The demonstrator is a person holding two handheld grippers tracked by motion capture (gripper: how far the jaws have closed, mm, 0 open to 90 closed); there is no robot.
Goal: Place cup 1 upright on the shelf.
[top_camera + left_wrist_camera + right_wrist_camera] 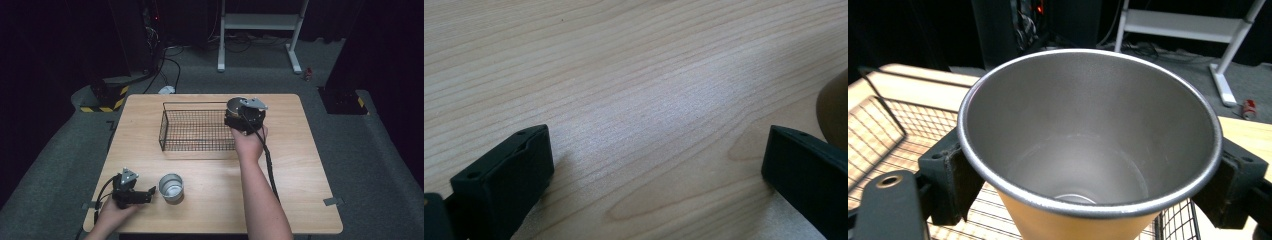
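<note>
A steel cup (1088, 150) with an orange outside sits upright between the jaws of my right gripper (1088, 165), which is shut on it. From above, that gripper (244, 116) holds the cup (235, 104) over the right end of a black wire basket (192, 104). A second steel cup (171, 186) stands upright near the table's front left. My left gripper (145, 195) rests just left of it, pointing toward it. Its jaws (656, 160) stand wide open over bare wood, and a brown rounded edge (835, 107) shows at the far right.
The wooden table (295, 165) has bare wood at the right and the front middle. The basket mesh (883, 125) lies below and left of the held cup. Beyond the table stand a white frame (260, 22), cables and dark equipment on grey carpet.
</note>
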